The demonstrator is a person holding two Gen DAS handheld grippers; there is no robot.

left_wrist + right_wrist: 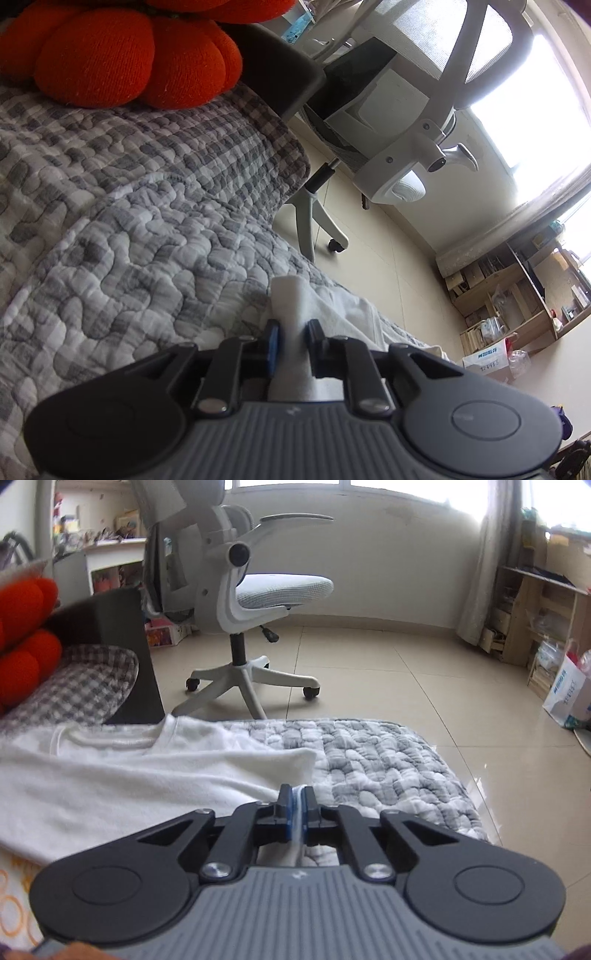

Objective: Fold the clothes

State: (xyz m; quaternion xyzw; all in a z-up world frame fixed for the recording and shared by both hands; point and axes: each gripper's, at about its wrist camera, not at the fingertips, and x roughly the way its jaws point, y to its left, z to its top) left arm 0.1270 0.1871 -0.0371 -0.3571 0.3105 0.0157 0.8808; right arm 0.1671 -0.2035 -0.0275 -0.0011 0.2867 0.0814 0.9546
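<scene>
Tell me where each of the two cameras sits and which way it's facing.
Left wrist: on the left gripper, tilted, looking along the grey quilt toward the office chair; its jaws hold bunched white garment.
Right wrist: on the right gripper, level, facing the chair and window; jaws pinch the garment's edge.
Shared: garment, quilt, chair, orange cushion.

The white garment (pixel 110 775) runs off the left edge of the right wrist view, and its near part is hidden under the right gripper (pixel 296 805). In the left wrist view most of the garment lies behind the left gripper (pixel 293 334). The orange cushion (pixel 122 55) is cut by the top edge. The shelf (pixel 517 295) contents, far right, are too small to tell.
</scene>
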